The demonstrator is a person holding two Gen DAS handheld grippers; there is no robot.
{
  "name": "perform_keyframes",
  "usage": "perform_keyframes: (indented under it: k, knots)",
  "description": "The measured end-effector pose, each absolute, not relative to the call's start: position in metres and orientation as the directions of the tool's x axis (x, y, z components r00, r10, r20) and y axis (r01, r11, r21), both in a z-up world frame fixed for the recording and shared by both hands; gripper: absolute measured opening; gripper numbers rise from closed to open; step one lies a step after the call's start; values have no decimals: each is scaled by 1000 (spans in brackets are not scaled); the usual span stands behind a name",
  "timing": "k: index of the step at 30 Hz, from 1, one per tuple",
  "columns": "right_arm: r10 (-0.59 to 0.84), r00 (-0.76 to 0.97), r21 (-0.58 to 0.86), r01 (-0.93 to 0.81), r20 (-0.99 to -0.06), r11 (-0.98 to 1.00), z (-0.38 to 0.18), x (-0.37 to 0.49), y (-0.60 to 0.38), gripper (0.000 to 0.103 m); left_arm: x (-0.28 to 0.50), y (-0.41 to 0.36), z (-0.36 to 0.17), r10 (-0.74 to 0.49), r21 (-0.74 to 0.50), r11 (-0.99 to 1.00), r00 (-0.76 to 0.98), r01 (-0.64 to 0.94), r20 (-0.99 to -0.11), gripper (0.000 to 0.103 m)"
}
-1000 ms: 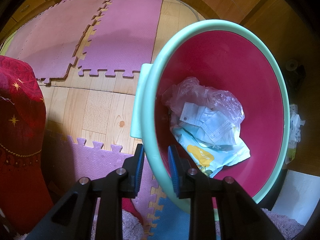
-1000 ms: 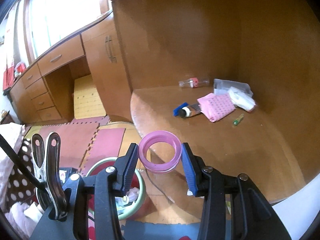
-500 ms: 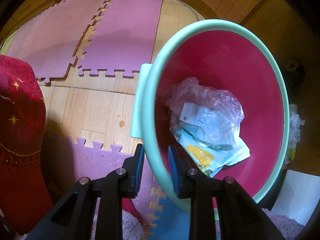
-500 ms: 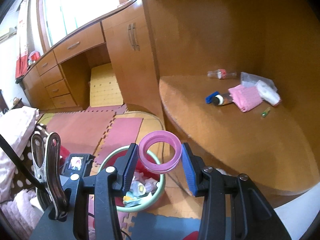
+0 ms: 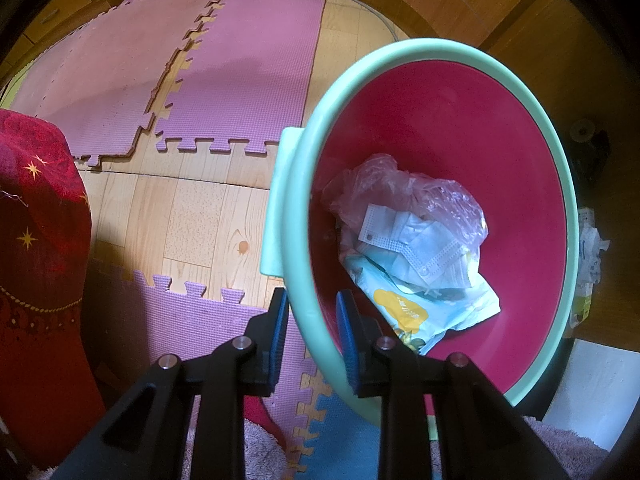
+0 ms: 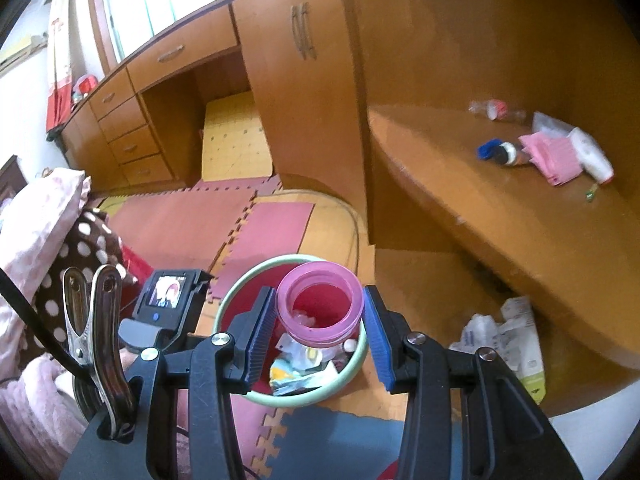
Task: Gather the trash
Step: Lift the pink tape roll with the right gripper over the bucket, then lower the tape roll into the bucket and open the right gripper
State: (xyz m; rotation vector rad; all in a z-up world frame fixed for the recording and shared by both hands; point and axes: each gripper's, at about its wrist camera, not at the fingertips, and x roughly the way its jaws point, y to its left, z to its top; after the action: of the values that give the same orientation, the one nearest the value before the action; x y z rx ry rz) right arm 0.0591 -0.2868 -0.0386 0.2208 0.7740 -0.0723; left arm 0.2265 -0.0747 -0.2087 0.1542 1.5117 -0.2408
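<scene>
While the left hand-held gripper (image 5: 310, 334) pinches the bin rim (image 5: 298, 280), the right hand-held gripper (image 6: 318, 334) grips a pink ring (image 6: 320, 304).

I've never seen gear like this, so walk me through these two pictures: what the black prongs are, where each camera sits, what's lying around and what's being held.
There is no robot here: a person carries a handheld clamp in each hand, each with two black fingers and a wide-angle camera looking along them.

The left camera looks nearly straight down. The left gripper pinches the pale green rim of a red-lined waste bin, which already holds a crumpled plastic bag, a face mask and a wrapper.

The right camera looks slantwise down across the room. The right gripper holds a pink plastic ring above that same bin.

On the wooden desk lie a pink pouch, small bottles and a tube. Crumpled paper lies on the floor under it.
</scene>
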Motion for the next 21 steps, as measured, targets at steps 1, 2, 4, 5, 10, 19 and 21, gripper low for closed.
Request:
perform_keyframes:
  k: [1, 2, 4, 5, 10, 19, 21]
  knots:
    - [21, 710, 171, 141, -704, 975, -42, 61, -284, 44, 226, -74, -209, -61, -48, 967, 42, 252, -997, 26]
    - [28, 705, 171, 134, -709, 976, -47, 63, -281, 44, 226, -75, -209, -61, -48, 967, 42, 252, -997, 26]
    - [38, 693, 171, 123, -720, 978, -55, 67, -275, 44, 226, -76, -209, -60, -48, 967, 42, 252, -997, 26]
    - [44, 688, 173, 119, -724, 978, -60, 70, -271, 44, 226, -75, -209, -61, -48, 967, 42, 252, -997, 26]
    - [70, 661, 185, 106, -747, 977, -82, 81, -259, 44, 226, -74, -209, -62, -49, 966, 42, 252, -997, 26]
    - [110, 579, 186, 72, -808, 980, -131, 106, -239, 44, 226, -74, -209, -63, -50, 967, 42, 251, -997, 26]
    - [114, 559, 183, 70, -822, 981, -143, 112, -236, 44, 226, -75, -209, -63, -50, 966, 42, 252, -997, 26]
